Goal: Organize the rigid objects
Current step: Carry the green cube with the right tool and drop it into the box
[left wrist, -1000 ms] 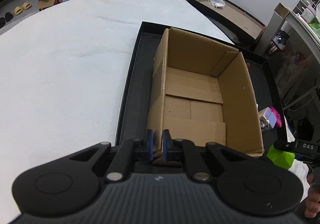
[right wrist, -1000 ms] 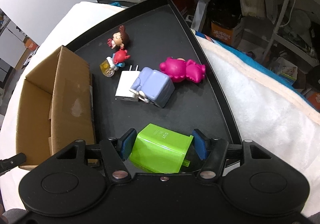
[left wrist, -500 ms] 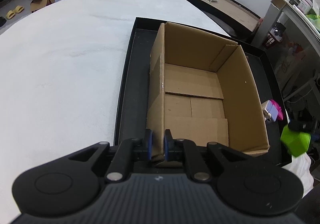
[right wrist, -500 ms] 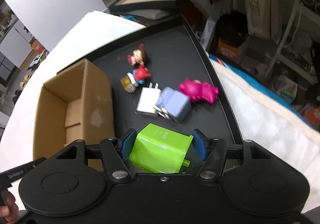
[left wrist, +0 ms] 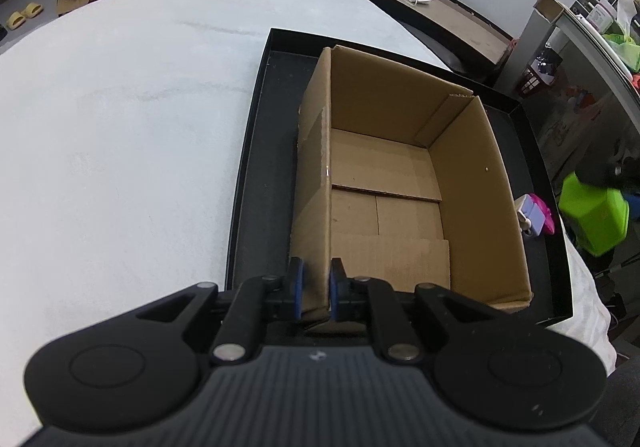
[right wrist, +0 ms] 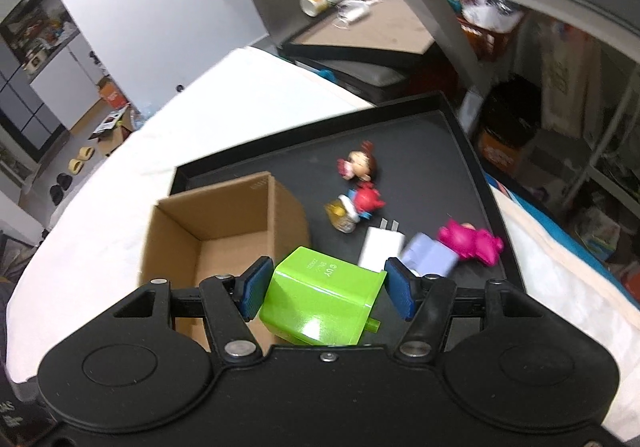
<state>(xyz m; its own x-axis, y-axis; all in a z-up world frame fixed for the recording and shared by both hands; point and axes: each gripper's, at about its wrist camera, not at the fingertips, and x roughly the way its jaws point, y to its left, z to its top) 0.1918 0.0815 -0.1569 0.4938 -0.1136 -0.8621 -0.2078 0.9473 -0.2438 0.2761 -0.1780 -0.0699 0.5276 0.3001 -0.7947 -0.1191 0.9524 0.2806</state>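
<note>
An open, empty cardboard box point(left wrist: 384, 183) stands in a black tray point(left wrist: 256, 167). My left gripper point(left wrist: 316, 289) is shut on the box's near left wall. My right gripper point(right wrist: 326, 283) is shut on a green plastic block point(right wrist: 320, 303) and holds it in the air above the tray, by the box's right wall; the block also shows at the right in the left wrist view point(left wrist: 592, 215). On the tray point(right wrist: 432, 151) lie a doll figure point(right wrist: 360, 167), a red figure point(right wrist: 366, 201), a white plug point(right wrist: 380, 247), a lilac block point(right wrist: 428, 259) and a pink toy point(right wrist: 468, 241).
The tray rests on a white cloth-covered table point(left wrist: 120, 127). A second tray point(right wrist: 360, 31) with a can and a mask lies beyond. Cluttered shelves point(right wrist: 560, 47) stand to the right of the table.
My right gripper has lifted the green block up off the tray and moved it left toward the box. My left gripper keeps its hold on the box wall.
</note>
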